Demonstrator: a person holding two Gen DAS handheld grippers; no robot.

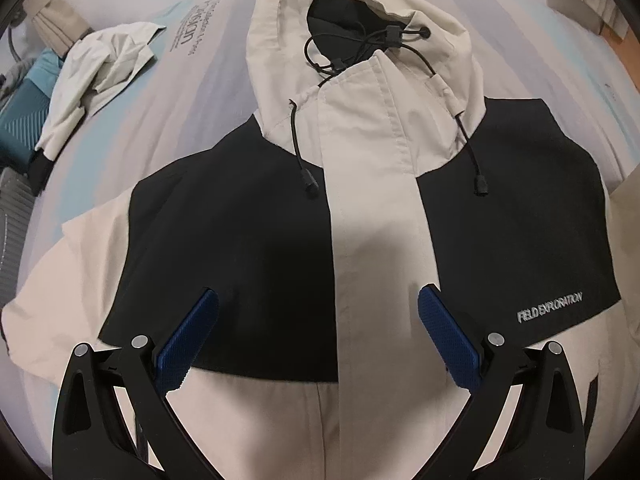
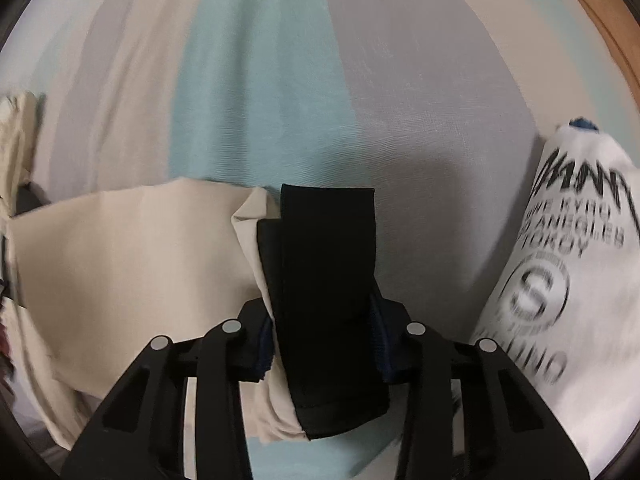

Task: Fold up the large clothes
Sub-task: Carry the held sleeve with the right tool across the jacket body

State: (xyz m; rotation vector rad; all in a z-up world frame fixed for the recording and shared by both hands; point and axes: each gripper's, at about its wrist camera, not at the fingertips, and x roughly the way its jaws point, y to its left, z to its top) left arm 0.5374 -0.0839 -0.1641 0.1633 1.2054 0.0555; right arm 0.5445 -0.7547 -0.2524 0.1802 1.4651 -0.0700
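Fabric fills the right tool (image 2: 322,344): its blue pads are pinched on the black cuff (image 2: 326,272) at the end of a cream sleeve (image 2: 132,256), which trails off to the left across the bed sheet (image 2: 260,92). The cuff stands up between the fingers, its free end pointing away from the camera. A white printed garment (image 2: 560,280) lies just to the right of this tool on the sheet.

The left tool (image 1: 318,340) hangs wide open above the jacket (image 1: 372,208), its blue pads (image 1: 188,344) apart and gripping nothing; contact with the cloth cannot be told. The jacket lies face up on the bed, cream with black chest panels, hood (image 1: 360,12) at the far end, drawcords (image 1: 300,148) loose on the front. Another pale garment (image 1: 104,72) lies crumpled at the far left.
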